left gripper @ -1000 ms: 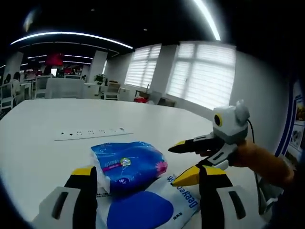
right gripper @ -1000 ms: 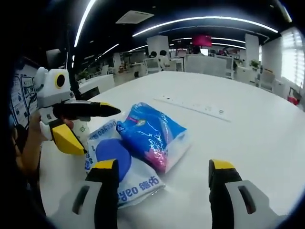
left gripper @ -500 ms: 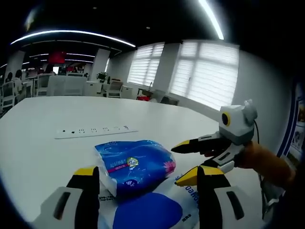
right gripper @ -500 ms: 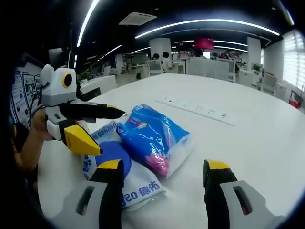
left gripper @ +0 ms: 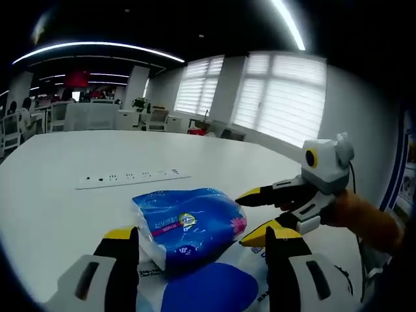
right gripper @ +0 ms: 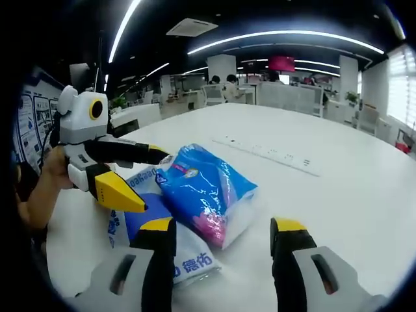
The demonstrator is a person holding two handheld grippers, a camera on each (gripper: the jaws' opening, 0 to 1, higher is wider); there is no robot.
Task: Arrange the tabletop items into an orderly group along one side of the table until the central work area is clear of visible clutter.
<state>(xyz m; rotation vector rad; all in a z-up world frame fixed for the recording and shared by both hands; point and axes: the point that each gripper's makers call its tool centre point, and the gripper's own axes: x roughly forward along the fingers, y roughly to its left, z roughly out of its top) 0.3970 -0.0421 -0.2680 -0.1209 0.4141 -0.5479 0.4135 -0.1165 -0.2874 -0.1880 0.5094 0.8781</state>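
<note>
Since a second ago I have brought both grippers closer in toward the two packs, and the fingers of each have drawn slightly nearer together, though neither has taken hold of anything.

In the left gripper view, my left gripper point(left gripper: 195, 237) has its yellow-tipped fingers spread apart, one on each side of the blue tissue pack point(left gripper: 188, 223), which lies on top of the flat white-and-blue bag point(left gripper: 214, 292). My right gripper point(left gripper: 260, 214) comes in from the right of this view, held in my hand point(left gripper: 354, 214), its fingers parted and its tips just beside the far end of the blue tissue pack, not touching it as far as I can tell.

In the right gripper view, my right gripper point(right gripper: 224, 227) stands with fingers apart and nothing between them, the blue tissue pack point(right gripper: 203, 192) just ahead. The pack rests across the white-and-blue bag point(right gripper: 149, 224) on the white tabletop point(right gripper: 338, 195). My left gripper point(right gripper: 146, 175) enters from the left, fingers open, the lower yellow tip over the bag.

Both packs sit near the edge of the tabletop closest to me. Farther out lies a white power strip point(right gripper: 270, 154), well apart from them.
</note>
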